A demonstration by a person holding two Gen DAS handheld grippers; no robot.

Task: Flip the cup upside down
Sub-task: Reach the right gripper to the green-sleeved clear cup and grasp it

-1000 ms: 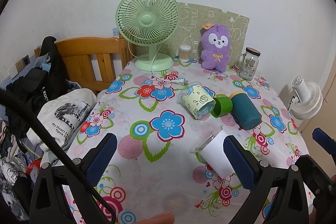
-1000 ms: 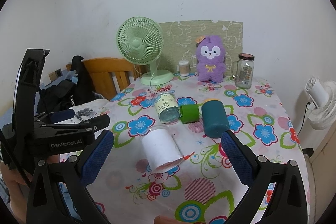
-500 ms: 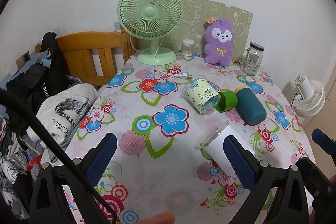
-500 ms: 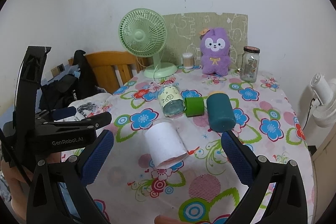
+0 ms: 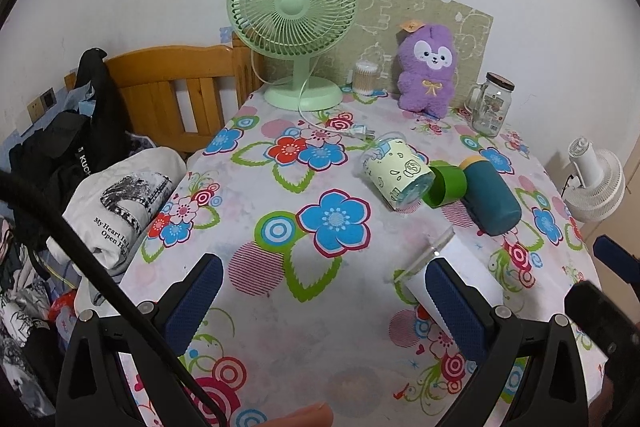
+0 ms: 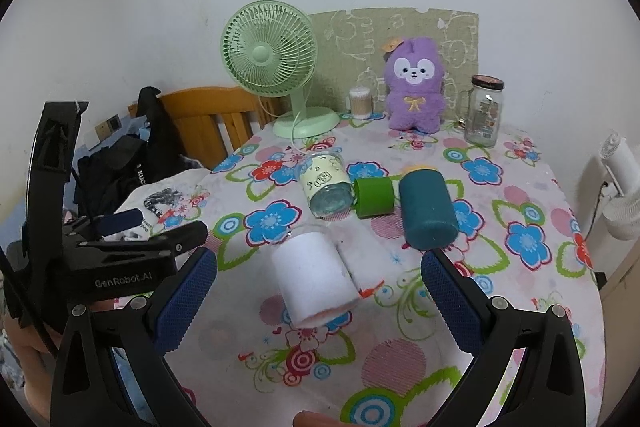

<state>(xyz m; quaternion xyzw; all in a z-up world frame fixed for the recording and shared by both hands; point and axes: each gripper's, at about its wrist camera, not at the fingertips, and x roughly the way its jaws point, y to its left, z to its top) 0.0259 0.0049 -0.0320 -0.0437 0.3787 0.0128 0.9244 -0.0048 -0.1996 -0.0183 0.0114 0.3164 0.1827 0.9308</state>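
My right gripper [image 6: 318, 291] and left gripper [image 6: 160, 227], marked "GenRobot.AI", had jaws spread; white cup [image 6: 314, 279] lay sideways near the counter's [image 6: 532, 275] front edge.

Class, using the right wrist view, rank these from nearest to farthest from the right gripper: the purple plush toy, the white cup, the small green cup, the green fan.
1. White cup: lying on its side between the right gripper's open fingers.
2. Small green cup: mid-table, also on its side.
3 and 4. Purple plush toy and green fan: both at the table's far edge by the wall, too close to call.
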